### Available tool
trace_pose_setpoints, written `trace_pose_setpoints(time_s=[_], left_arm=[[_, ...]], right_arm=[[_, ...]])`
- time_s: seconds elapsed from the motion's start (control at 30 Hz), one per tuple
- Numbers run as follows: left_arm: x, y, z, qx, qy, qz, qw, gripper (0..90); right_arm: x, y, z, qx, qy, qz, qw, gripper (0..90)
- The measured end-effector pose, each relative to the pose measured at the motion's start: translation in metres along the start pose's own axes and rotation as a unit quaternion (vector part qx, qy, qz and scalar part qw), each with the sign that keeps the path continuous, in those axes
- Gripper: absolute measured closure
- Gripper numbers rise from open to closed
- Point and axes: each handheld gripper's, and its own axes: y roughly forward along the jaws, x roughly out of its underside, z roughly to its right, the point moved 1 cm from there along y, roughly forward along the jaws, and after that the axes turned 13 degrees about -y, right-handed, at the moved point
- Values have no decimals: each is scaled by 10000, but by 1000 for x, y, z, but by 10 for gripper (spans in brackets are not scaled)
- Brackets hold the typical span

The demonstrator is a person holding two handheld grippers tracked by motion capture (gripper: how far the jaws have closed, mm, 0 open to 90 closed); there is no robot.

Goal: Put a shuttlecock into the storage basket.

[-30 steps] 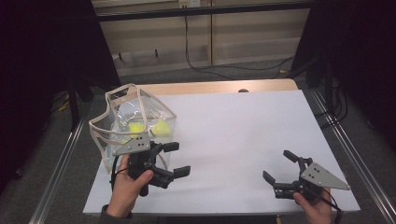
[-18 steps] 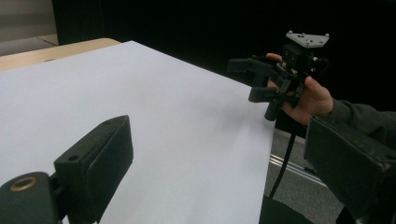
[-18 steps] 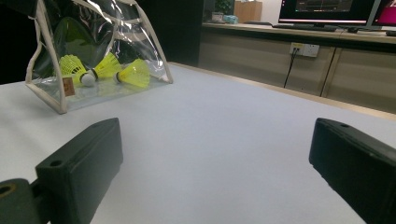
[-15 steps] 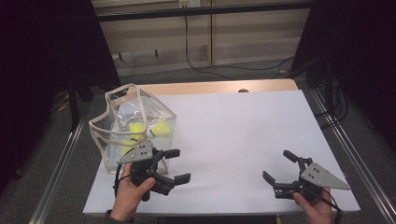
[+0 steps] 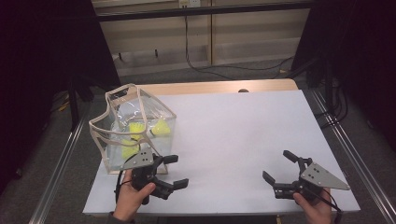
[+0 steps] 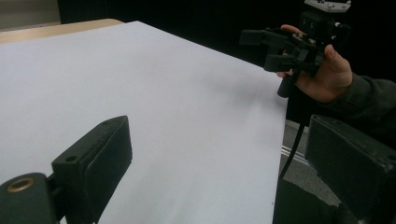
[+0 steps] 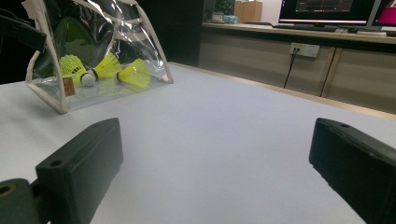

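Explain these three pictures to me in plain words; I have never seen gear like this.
A person sits at a white table and holds a tool in each hand: a hand-held gripper with two black jaws. The high view looks down from above. There the left hand-held gripper is at the near left and the right hand-held gripper at the near right. The other two pictures come from small cameras that ride on the grippers and look out between their jaws. On the table stands a clear bag with yellow shuttlecocks inside. Both grippers are open and hold nothing.
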Motion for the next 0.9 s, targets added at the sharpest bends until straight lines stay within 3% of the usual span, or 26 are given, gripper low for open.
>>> trace_pose_setpoints(time_s=[0.17,0.9], left_arm=[[4,-1,-3,-21,48,-112,9999,71],[18,-7,-14,-157,122,-95,9998,67]], right_arm=[[0,0,0,-2,2,-1,10000,26],[0,0,0,-5,3,19,10000,26]])
